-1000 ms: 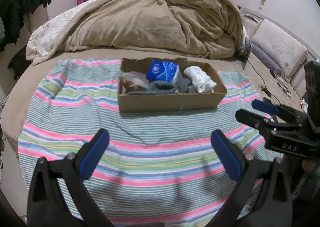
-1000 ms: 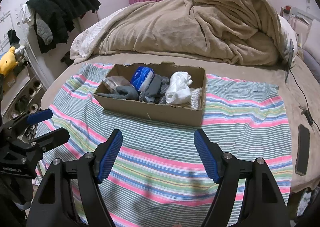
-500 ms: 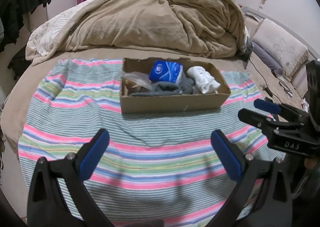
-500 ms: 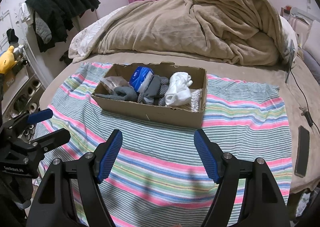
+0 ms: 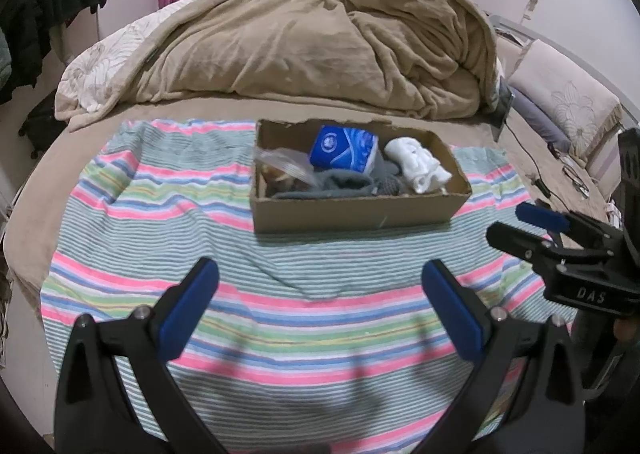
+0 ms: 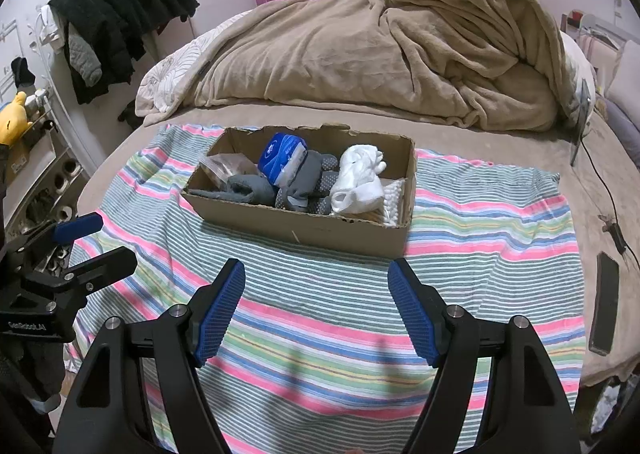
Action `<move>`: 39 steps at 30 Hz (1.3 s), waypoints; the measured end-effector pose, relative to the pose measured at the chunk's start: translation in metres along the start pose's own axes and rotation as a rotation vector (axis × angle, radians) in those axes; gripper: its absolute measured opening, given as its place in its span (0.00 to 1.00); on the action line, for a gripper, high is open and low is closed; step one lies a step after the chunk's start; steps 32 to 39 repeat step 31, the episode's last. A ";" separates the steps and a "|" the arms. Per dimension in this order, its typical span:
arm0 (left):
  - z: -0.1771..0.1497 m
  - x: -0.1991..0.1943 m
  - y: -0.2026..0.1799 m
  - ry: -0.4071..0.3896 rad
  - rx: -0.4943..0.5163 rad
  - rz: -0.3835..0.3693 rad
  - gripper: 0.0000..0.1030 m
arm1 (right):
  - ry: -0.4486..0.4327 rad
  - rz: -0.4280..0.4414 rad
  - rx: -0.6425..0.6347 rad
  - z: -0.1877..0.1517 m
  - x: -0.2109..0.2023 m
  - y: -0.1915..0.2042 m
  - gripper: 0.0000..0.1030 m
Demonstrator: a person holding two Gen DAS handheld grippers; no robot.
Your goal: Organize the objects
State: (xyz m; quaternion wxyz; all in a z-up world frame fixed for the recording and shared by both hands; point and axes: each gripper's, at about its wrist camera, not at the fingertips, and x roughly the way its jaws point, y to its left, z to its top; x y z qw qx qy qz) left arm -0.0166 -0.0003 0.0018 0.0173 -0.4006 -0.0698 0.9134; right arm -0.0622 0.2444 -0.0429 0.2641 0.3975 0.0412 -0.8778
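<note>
While both grippers hang over the near part of the striped cloth [image 5: 168, 213], one cardboard box [image 5: 352, 215] sits on that cloth ahead of them, and everything else can be placed from it. The left gripper [image 5: 320, 294] is short of the box's near long wall, its two blue-padded fingers [image 5: 188, 306] spread wide with nothing between them. The right gripper [image 6: 316, 298] is likewise on the near side of the box, jaws apart and empty; in the left wrist view it shows off the box's right end [image 5: 536, 230], and in the right wrist view the left gripper shows off the box's left end [image 6: 80, 246].

Inside the box I count one blue packet [image 6: 282, 161] toward the back, one clear plastic bag [image 6: 228, 167] at the left end, one white bundle of cloth [image 6: 360, 177] at the right end, and grey socks [image 6: 304, 185] in the middle, whose number cannot be told because they are heaped together. A white knobbly item [image 6: 394, 195] lies against the right end wall.

Beyond the box lies one rumpled tan blanket [image 6: 380, 53]. Well to the box's right, off the cloth, one dark phone [image 6: 604, 302] lies flat on the bed.
</note>
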 end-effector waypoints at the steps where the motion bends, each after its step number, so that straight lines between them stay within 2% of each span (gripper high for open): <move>1: 0.001 0.000 0.001 0.001 -0.001 -0.001 0.99 | 0.001 -0.001 0.000 0.001 0.001 0.001 0.75; 39: 0.003 0.011 -0.001 0.018 0.022 0.004 0.99 | 0.014 0.001 0.003 0.004 0.011 -0.002 0.75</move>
